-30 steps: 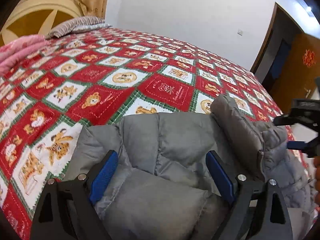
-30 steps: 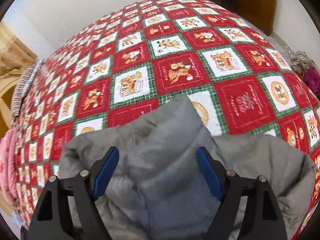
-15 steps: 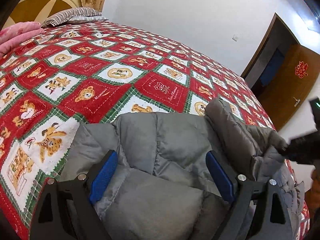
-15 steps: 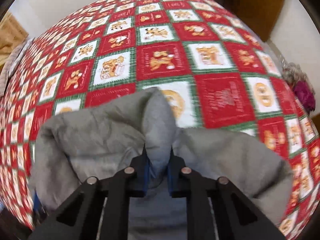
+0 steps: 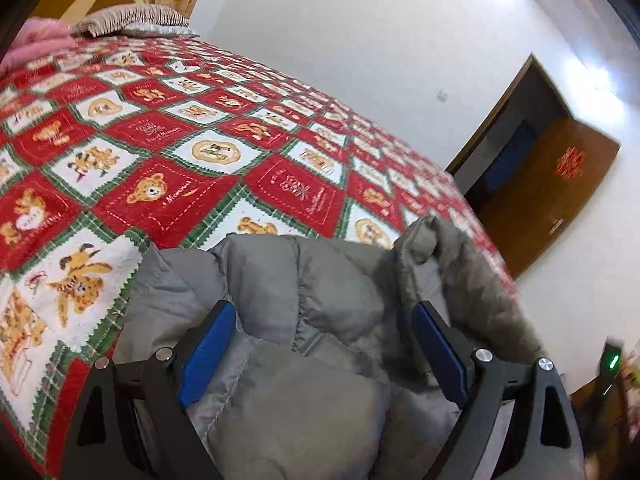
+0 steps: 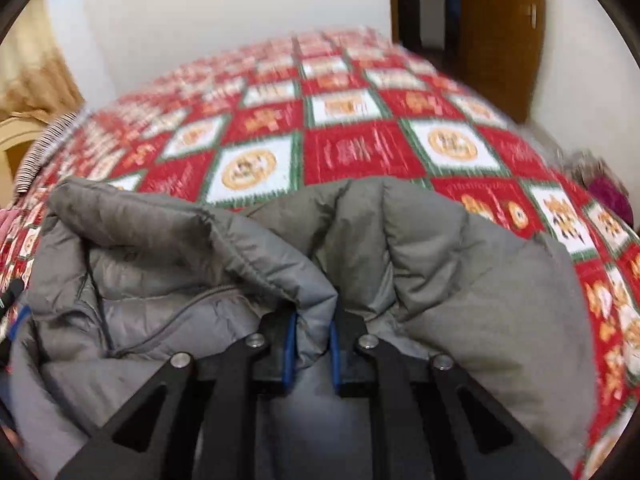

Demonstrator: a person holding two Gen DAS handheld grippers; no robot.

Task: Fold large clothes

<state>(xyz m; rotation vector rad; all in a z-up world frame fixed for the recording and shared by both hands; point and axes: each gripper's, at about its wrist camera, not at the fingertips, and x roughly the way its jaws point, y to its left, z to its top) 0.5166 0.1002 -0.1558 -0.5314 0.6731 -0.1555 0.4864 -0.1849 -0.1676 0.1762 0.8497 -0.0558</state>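
Observation:
A grey puffer jacket (image 5: pixel 304 320) lies on a bed with a red, white and green patchwork cover (image 5: pixel 168 168). My left gripper (image 5: pixel 320 344) is open, its blue-padded fingers (image 5: pixel 206 350) standing wide apart over the quilted jacket, holding nothing. My right gripper (image 6: pixel 310 344) is shut on a fold of the jacket (image 6: pixel 316 308) and holds it raised, so the fabric bunches up around it (image 6: pixel 460 264). The jacket's zip and lining show to the left in the right wrist view (image 6: pixel 168 312).
A striped pillow (image 5: pixel 132 20) and pink bedding (image 5: pixel 36 40) lie at the head of the bed. A brown door (image 5: pixel 548 192) stands open beyond the bed's far right side. A purple cloth bundle (image 6: pixel 608 196) lies off the bed's right edge.
My right gripper closed on a jacket fold and has lifted and pulled it back, bunching the fabric. My left gripper stayed open over the jacket and tilted upward.

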